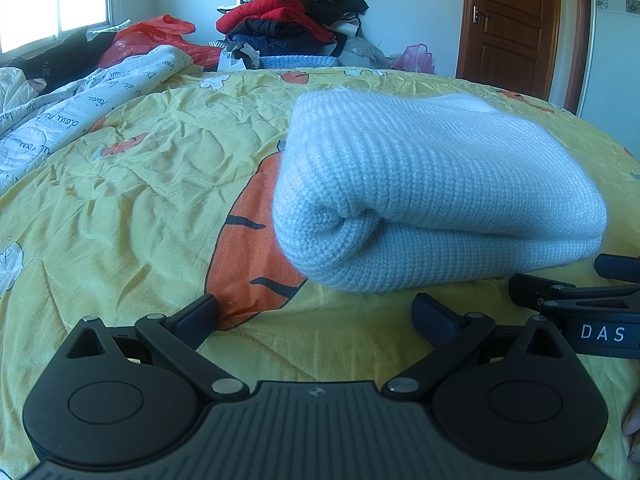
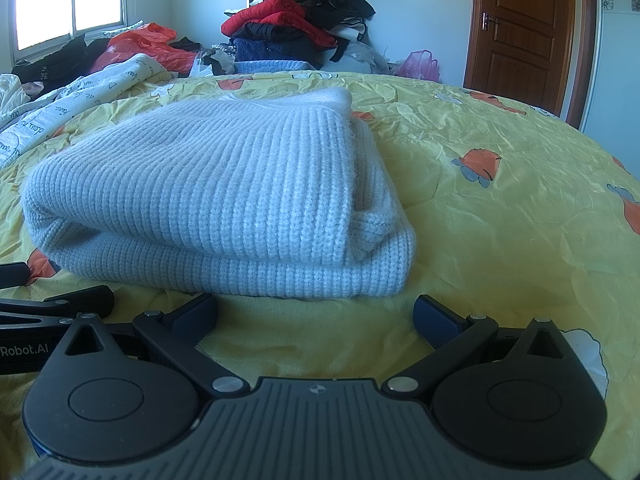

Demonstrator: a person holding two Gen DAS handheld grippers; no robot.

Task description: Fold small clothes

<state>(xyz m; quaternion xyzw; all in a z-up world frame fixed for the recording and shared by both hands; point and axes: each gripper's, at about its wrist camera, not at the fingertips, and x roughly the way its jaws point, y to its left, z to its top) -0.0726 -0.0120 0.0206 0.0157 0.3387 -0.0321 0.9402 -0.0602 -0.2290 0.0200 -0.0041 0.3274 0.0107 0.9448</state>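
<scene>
My left gripper [image 1: 316,312] sits low over the yellow quilt [image 1: 132,200], jaws spread wide with nothing between them, and my right gripper [image 2: 316,312] is the same: spread apart, holding nothing, just short of the garment. The two tools lie side by side; from the left camera I can see the right one's black fingers poking in at the edge, and the right camera catches the left one in the same way.

Just ahead of both sets of fingertips lies the pale blue knit sweater [image 2: 208,200], folded into a thick bundle that rests on the quilt (its rounded fold faces me, layers stacked one on the other). From the left camera it sits ahead and to the right, partly covering an orange carrot print [image 1: 248,248]; from the right camera it sits ahead and to the left. I see no contact between either gripper and the wool.

Beyond it, a white blanket with script lettering [image 1: 60,112] is bunched at the left. Farther back, a heap of red and black clothes [image 2: 296,28] is piled against the wall, with a brown wooden door [image 2: 524,32] at the right.
</scene>
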